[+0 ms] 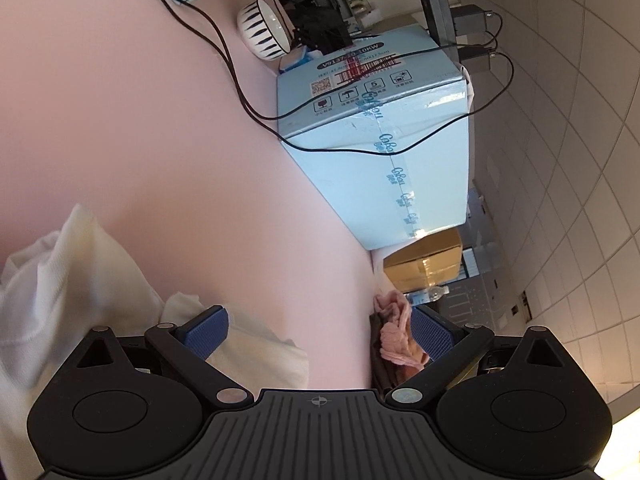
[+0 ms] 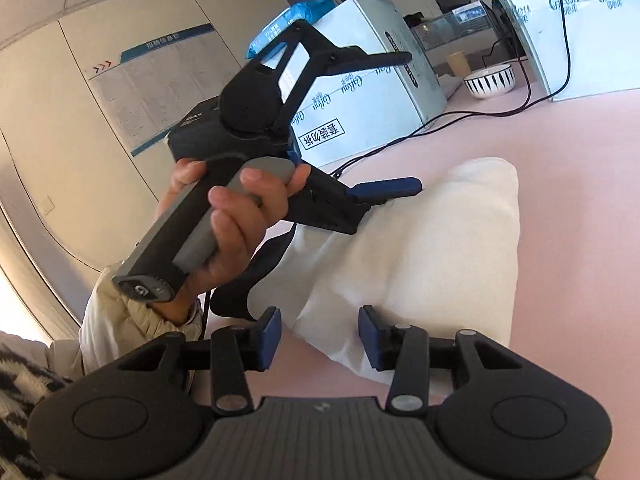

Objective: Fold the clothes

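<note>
A white garment [image 2: 420, 248] lies folded on the pink table [image 2: 568, 200]. My right gripper [image 2: 320, 336] is open just above its near corner; the cloth's edge lies between the blue pads [image 2: 270, 334], but they do not press on it. A hand [image 2: 240, 220] holds my left gripper [image 2: 400, 124] at the garment's left side. Its jaws stand wide apart, and the lower finger [image 2: 392, 188] is over the cloth's edge. In the left wrist view the left gripper [image 1: 318, 334] is open with nothing between its fingers, and the white garment [image 1: 60, 300] lies at lower left.
Light blue boxes [image 1: 380, 140] stand at the table's far side with black cables [image 1: 240, 92] draped over them, beside a striped bowl [image 1: 264, 28]. A pink cloth [image 1: 396, 332] and a dark cloth [image 2: 240, 292] hang at the table's edge. A brown carton [image 1: 424, 264] is beyond the table.
</note>
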